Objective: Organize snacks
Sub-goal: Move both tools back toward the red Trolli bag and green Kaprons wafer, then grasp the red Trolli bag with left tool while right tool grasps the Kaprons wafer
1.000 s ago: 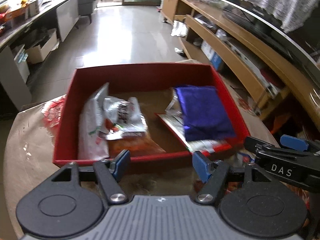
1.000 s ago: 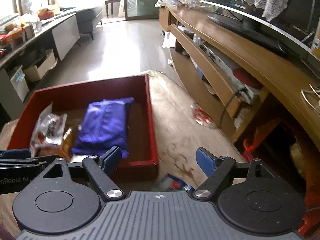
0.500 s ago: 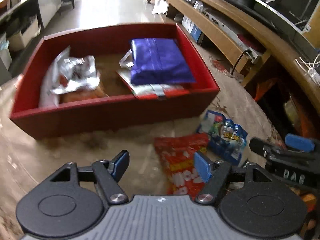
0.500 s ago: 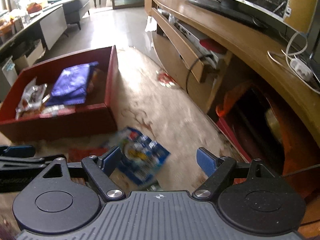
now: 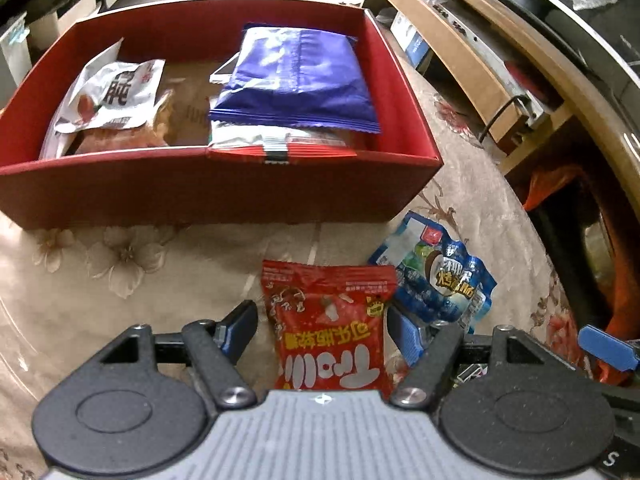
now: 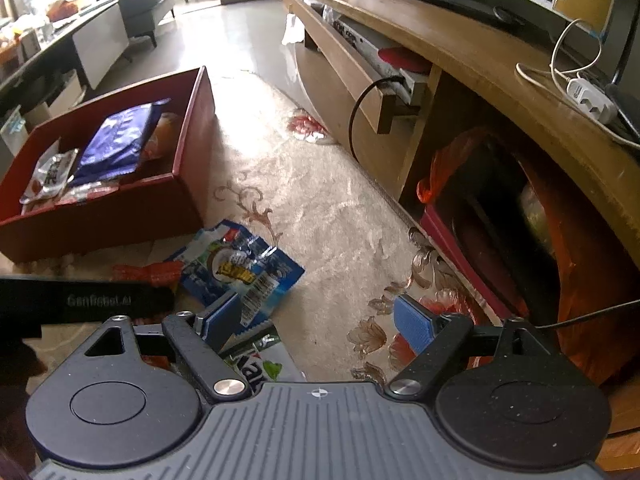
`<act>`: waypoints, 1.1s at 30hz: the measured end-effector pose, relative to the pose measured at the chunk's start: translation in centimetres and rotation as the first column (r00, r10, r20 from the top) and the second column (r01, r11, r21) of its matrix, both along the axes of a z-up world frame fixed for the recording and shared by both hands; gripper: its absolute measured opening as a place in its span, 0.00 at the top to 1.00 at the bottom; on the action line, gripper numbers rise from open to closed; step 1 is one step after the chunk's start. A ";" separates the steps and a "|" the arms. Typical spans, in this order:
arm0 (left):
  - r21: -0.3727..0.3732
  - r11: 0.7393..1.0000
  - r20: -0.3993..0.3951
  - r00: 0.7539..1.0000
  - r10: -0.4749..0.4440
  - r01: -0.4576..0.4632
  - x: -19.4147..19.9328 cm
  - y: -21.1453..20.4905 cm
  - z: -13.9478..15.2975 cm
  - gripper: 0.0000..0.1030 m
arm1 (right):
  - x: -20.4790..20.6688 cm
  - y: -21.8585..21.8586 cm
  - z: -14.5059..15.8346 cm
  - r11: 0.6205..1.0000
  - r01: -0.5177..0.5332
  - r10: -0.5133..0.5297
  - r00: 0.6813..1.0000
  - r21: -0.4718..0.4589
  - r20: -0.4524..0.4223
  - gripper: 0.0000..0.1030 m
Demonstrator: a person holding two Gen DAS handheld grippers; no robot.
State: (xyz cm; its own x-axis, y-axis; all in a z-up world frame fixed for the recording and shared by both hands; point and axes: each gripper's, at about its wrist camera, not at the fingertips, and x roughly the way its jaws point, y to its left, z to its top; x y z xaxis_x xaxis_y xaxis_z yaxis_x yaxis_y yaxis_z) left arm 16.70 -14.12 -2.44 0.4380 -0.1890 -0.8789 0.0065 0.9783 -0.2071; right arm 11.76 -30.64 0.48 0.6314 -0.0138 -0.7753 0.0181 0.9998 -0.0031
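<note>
Where left tongs (image 5: 324, 330) straddle it, red snack packet (image 5: 330, 328), white lettering, flat

Both wrist views look down closely, sharing the red box (image 5: 224, 196) (image 6: 120, 208).

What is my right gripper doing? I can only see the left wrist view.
Observer: The right gripper is open with nothing between its fingers. Its left finger overlaps the near edge of the blue coconut packet.
Operator: Anything else near it that I'm missing?
Observer: Yes, a green-and-white packet lies just below that finger, partly hidden by the gripper body.
Operator: And inside the red box?
Observer: Something orange sits between the purple bag and the box's right wall; I cannot tell what it is.
</note>
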 end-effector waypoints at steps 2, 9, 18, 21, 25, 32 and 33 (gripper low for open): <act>0.009 1.000 0.013 1.000 -0.005 0.005 -0.3 0.1 -0.1 0.40 | 0.0 0.0 -0.5 1.000 -0.005 0.005 1.000 -0.011 -0.019 0.15; 0.034 0.999 0.005 0.999 -0.042 0.041 -1.6 1.9 0.3 0.44 | 0.3 0.8 -1.7 0.998 -0.051 0.049 0.996 -0.026 -0.080 0.15; 0.012 0.997 -0.032 0.997 -0.072 0.072 -3.6 5.1 0.5 0.45 | 0.3 2.5 -2.6 0.991 -0.130 0.127 0.983 -0.015 -0.135 0.14; 0.014 0.996 -0.028 0.995 -0.091 0.092 -3.6 4.9 0.3 0.44 | 0.0 2.6 -2.2 0.990 -0.143 0.142 0.980 -0.002 -0.139 0.14; 0.021 0.994 -0.029 0.994 -0.105 0.106 -3.5 4.6 0.1 0.43 | -0.3 2.7 -2.0 0.986 -0.167 0.167 0.975 0.009 -0.143 0.13; -0.009 0.995 -0.031 0.995 -0.098 0.097 -3.2 4.7 -0.1 0.34 | 0.3 3.9 -4.1 0.973 -0.227 0.215 0.954 -0.039 -0.207 0.08; -0.008 0.996 -0.028 0.995 -0.093 0.093 -3.2 4.7 -0.2 0.34 | 0.2 4.2 -4.0 0.972 -0.228 0.213 0.957 -0.052 -0.199 0.12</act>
State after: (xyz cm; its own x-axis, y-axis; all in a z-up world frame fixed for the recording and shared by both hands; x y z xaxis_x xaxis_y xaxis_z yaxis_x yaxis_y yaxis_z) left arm 13.48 -9.46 -2.60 0.3929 -0.2332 -0.8895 0.0910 0.9724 -0.2147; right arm 11.98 -26.46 -3.55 0.4659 0.0478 -0.8835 -0.2108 0.9758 -0.0584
